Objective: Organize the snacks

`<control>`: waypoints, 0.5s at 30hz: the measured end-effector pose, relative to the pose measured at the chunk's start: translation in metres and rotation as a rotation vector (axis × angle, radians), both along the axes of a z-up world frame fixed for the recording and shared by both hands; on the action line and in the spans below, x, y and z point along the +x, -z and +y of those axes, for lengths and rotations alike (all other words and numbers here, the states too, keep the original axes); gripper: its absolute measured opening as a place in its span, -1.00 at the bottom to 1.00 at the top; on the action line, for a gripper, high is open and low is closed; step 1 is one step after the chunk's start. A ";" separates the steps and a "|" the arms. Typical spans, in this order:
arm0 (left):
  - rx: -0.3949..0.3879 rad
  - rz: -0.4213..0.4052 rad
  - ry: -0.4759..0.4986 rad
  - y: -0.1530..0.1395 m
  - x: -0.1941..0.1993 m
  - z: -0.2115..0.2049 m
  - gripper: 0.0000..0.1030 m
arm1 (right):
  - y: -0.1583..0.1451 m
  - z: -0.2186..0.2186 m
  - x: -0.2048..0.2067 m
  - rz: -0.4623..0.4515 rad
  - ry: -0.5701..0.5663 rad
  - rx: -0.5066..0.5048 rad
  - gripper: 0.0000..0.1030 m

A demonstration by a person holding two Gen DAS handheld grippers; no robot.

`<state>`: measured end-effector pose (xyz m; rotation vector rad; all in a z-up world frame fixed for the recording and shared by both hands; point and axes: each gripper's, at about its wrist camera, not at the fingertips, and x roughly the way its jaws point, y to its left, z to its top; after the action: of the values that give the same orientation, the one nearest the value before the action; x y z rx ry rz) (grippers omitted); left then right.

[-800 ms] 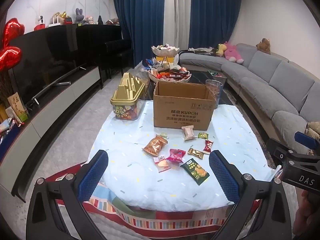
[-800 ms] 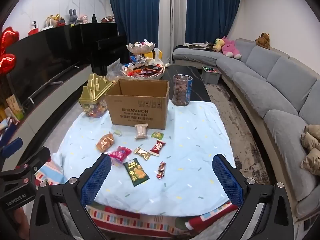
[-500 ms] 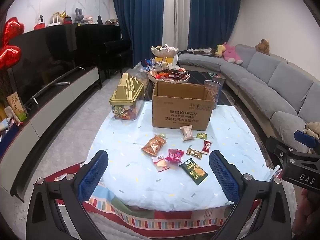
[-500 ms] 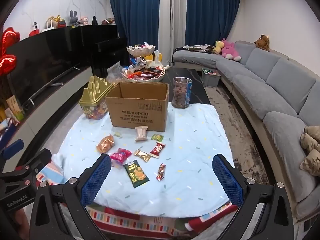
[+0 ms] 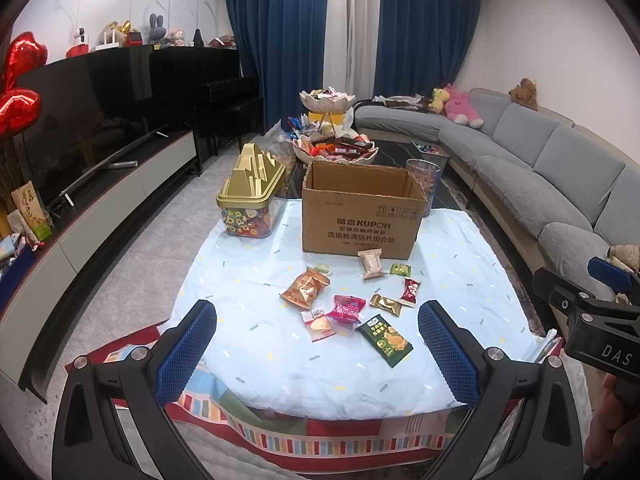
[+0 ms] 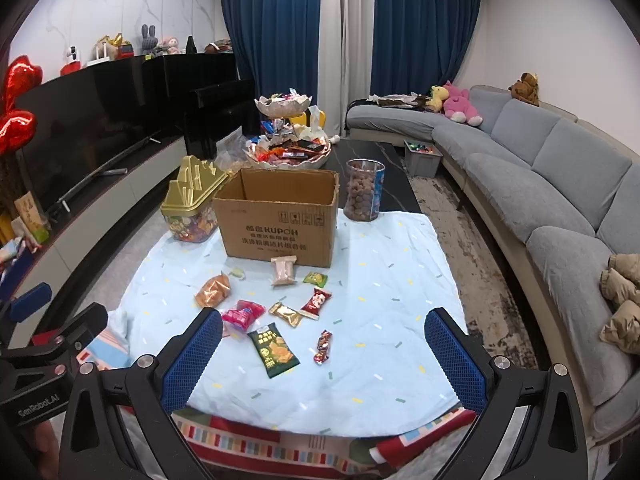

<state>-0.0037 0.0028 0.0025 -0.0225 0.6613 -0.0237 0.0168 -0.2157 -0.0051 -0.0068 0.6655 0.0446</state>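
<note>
Several small snack packets lie on the light blue cloth [image 5: 248, 280] in front of an open cardboard box [image 5: 360, 208]: an orange bag [image 5: 306, 288], a pink packet [image 5: 346, 308], a dark green packet [image 5: 385, 340], a beige packet [image 5: 370, 264] and a red candy [image 6: 323, 346]. The box also shows in the right wrist view [image 6: 280, 216]. My left gripper [image 5: 318, 354] is open and empty, above the table's near edge. My right gripper [image 6: 324, 360] is open and empty, beside it on the right.
A gold-lidded candy jar [image 5: 250, 200] stands left of the box. A clear jar of round snacks [image 6: 364, 190] stands at its right. Tiered snack bowls [image 6: 286, 148] sit behind. A grey sofa [image 6: 540, 184] runs along the right, a TV cabinet [image 5: 100, 200] along the left.
Both grippers have drifted slightly back from the table; the box and snacks appear a little farther away. Both stay open.
</note>
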 end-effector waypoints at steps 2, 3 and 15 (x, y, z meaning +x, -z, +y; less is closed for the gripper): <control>-0.002 -0.001 0.004 0.001 -0.001 -0.001 0.99 | 0.000 0.000 0.000 0.000 0.000 0.001 0.99; -0.001 0.000 0.005 0.002 -0.001 -0.002 0.99 | 0.000 0.000 0.000 0.000 0.001 0.002 0.99; 0.000 0.002 0.010 0.004 -0.003 -0.003 0.99 | 0.000 0.000 -0.001 -0.004 -0.001 0.000 0.99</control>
<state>-0.0067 -0.0007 -0.0011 -0.0197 0.6635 -0.0332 0.0158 -0.2158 -0.0053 -0.0069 0.6619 0.0459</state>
